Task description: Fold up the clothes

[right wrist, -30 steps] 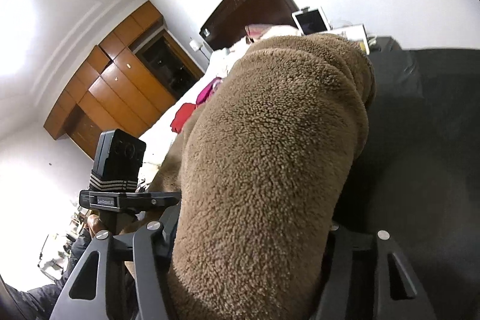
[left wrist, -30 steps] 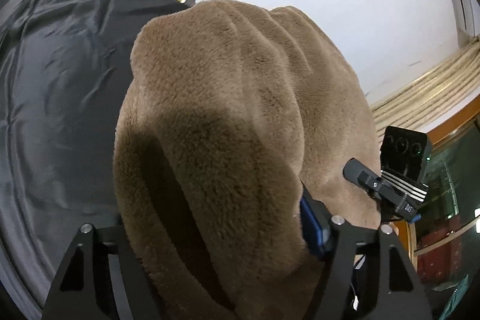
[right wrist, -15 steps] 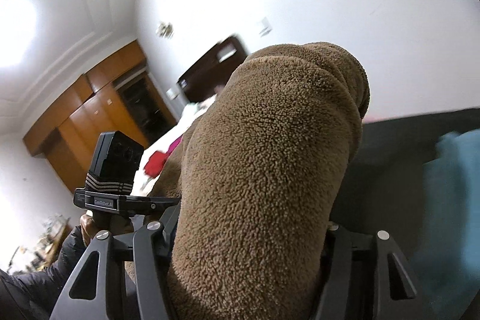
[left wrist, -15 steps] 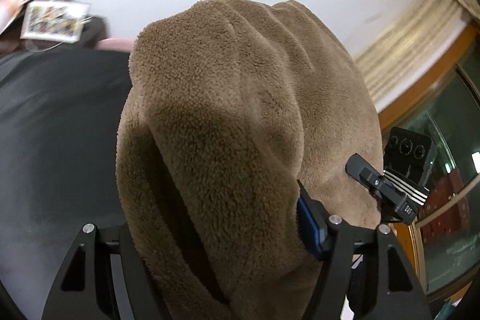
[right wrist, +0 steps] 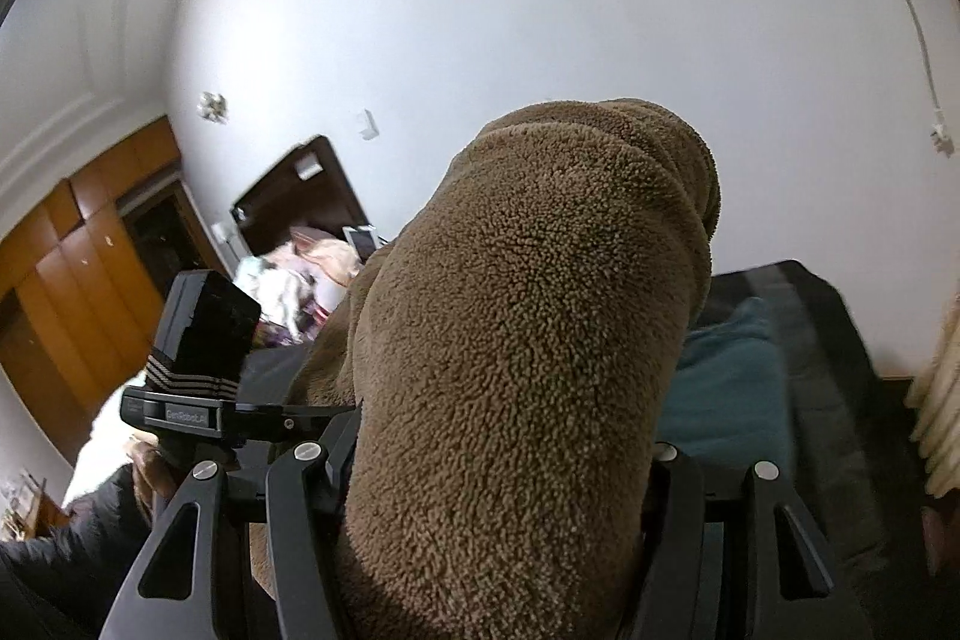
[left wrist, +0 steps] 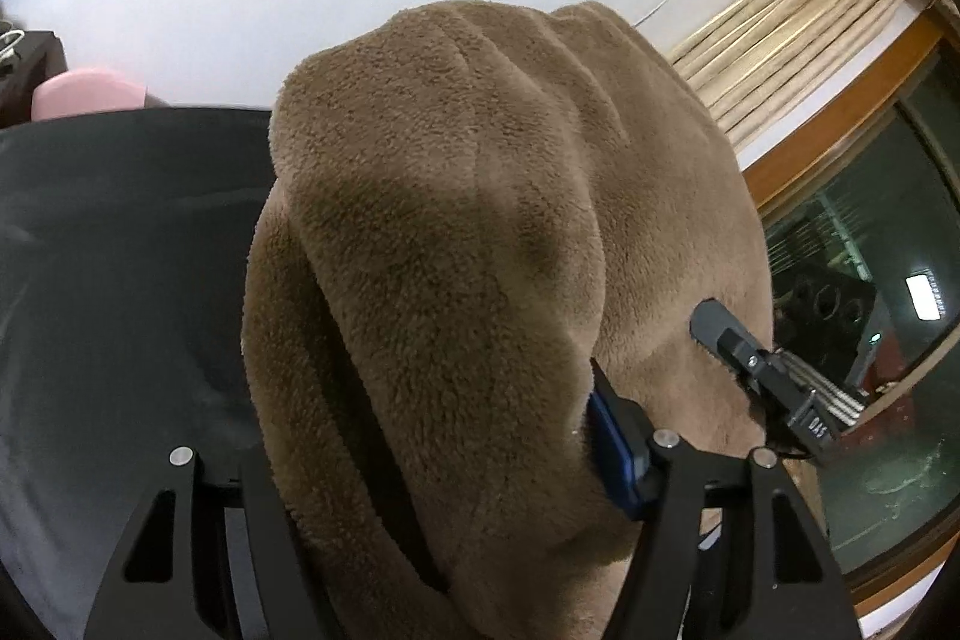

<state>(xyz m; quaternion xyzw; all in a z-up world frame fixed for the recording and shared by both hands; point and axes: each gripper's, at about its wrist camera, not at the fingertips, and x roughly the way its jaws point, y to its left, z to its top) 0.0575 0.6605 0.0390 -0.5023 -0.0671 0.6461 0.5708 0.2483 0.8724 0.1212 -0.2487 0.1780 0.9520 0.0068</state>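
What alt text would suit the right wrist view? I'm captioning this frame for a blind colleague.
A thick brown fleece garment bulges up between the black fingers of the right gripper, which is shut on it, filling the centre of the view. Behind it lie a dark sheet-covered surface with a teal cloth, a white wall and wooden wardrobes.

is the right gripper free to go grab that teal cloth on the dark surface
Probably not yet: the right gripper is shut on the brown fleece garment, which bulges between it and the teal cloth.
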